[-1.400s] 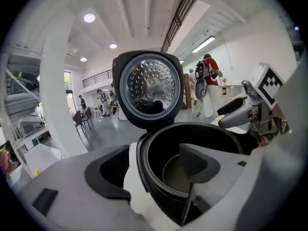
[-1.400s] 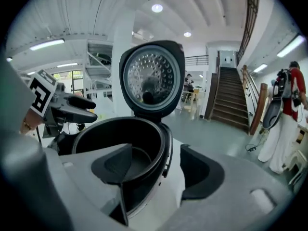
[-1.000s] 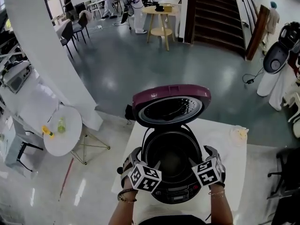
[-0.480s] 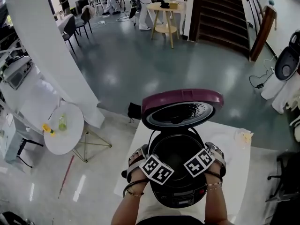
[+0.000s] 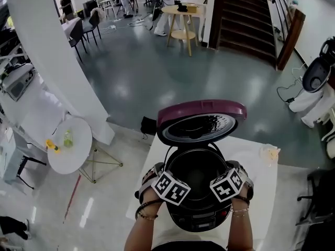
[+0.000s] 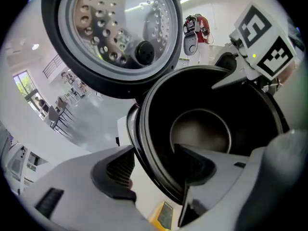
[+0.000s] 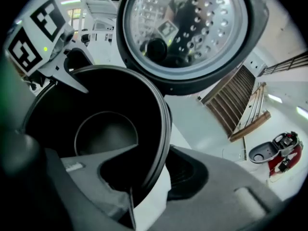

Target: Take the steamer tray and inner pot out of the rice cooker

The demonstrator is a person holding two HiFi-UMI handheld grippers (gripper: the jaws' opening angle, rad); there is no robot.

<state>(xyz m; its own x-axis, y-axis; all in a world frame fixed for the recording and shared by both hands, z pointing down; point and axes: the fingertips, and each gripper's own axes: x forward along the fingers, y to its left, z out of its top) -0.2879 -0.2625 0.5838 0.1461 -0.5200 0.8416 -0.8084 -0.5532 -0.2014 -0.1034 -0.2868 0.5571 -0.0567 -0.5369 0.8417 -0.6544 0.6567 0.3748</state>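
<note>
The rice cooker point(image 5: 201, 219) stands on a white table point(image 5: 261, 190) with its maroon lid point(image 5: 201, 114) swung up. Its black inner pot point(image 5: 196, 172) sits in the body and looks empty; I see no steamer tray in it. My left gripper point(image 5: 168, 179) straddles the pot's left rim, one finger inside and one outside. In the left gripper view the left gripper point(image 6: 154, 150) has the inner pot point(image 6: 202, 134) rim between its pads. My right gripper point(image 5: 226, 178) does the same on the right rim point(image 7: 161, 129). Both sets of jaws have just been closing and seem to press the rim.
A small pale object point(image 5: 269, 153) lies at the table's far right corner. A dark item point(image 5: 148, 125) sits on the floor behind the cooker. A round white side table point(image 5: 70, 145) stands to the left, beside a white wall.
Both grippers have come in from the cooker's sides and sunk onto the pot's rim. Their jaws have narrowed round the rim.
</note>
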